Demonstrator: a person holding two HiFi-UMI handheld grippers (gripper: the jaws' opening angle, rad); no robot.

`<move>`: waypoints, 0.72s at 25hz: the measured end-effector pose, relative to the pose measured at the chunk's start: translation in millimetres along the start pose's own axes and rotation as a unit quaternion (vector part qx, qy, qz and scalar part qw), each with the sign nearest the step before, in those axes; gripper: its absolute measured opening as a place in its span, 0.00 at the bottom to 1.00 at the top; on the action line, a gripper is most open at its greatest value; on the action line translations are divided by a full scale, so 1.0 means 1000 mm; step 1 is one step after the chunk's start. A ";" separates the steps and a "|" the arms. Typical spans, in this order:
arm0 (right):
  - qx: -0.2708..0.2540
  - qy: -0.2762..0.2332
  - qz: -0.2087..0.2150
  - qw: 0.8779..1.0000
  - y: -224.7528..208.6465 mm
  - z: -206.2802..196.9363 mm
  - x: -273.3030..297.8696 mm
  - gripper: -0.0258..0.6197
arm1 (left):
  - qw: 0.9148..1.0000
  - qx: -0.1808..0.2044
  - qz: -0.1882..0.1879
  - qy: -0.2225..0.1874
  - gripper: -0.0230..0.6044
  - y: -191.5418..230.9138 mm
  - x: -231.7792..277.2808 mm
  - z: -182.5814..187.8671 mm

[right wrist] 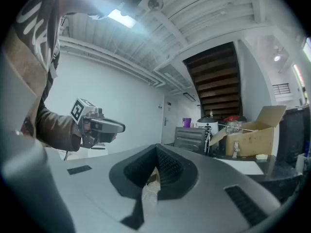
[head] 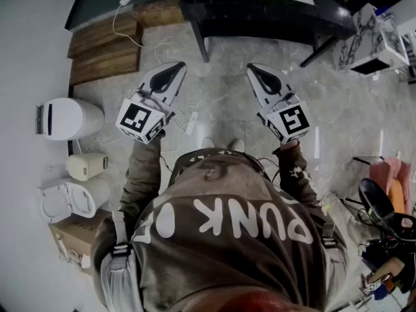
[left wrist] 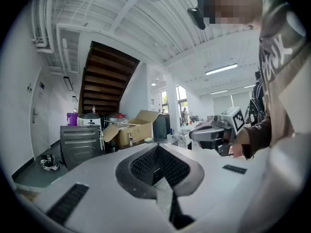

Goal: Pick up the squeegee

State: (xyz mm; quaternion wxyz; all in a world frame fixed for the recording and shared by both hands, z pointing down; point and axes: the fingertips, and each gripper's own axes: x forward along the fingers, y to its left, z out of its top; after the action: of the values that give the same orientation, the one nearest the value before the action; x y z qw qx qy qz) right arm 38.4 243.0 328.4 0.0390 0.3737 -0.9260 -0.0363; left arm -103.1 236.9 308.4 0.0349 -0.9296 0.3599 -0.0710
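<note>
- While no squeegee shows in any view, the step in hand reads as search and approach: nothing is grasped and the pickup has not begun.
- Left tongs [head: 177, 69]: held about level over the pale stone floor [head: 221, 103], pointing away from the person. Jaws together, nothing between them.
- Right tongs [head: 251, 69]: alongside and well apart from the left pair, likewise about level. Jaws fully together, empty.
- Surroundings, left to right: white appliance [head: 68, 117] by the wall; wooden steps [head: 104, 51]; loose white cable [head: 190, 119] on the floor; dark bench [head: 260, 15] ahead of both tongs.
- Squeegee, location: not in view. It is absent from the visible floor, and too little of the bench top shows to rule that out.
- Squeegee, heading and long axis: cannot be told, since neither handle nor blade shows.
- Next move, as a judgement: find the squeegee first. Then open one pair of tongs and bring the jaws across the handle's long axis rather than along it, so the grip closes on the narrow dimension.
</note>
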 end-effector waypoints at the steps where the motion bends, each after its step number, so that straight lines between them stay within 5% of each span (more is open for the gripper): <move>1: 0.000 0.000 0.000 1.000 -0.001 0.000 0.001 0.05 | 1.000 0.000 0.000 0.000 0.04 0.001 0.001 0.000; 18: 0.011 -0.021 0.000 1.000 -0.005 0.003 0.003 0.06 | 1.000 -0.004 0.003 0.001 0.04 0.004 0.004 -0.001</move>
State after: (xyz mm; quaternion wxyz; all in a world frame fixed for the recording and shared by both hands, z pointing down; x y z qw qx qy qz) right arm 39.2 237.7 325.4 0.0159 0.3730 -0.9271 -0.0339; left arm -102.4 231.2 309.6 0.0315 -0.9287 0.3629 -0.0701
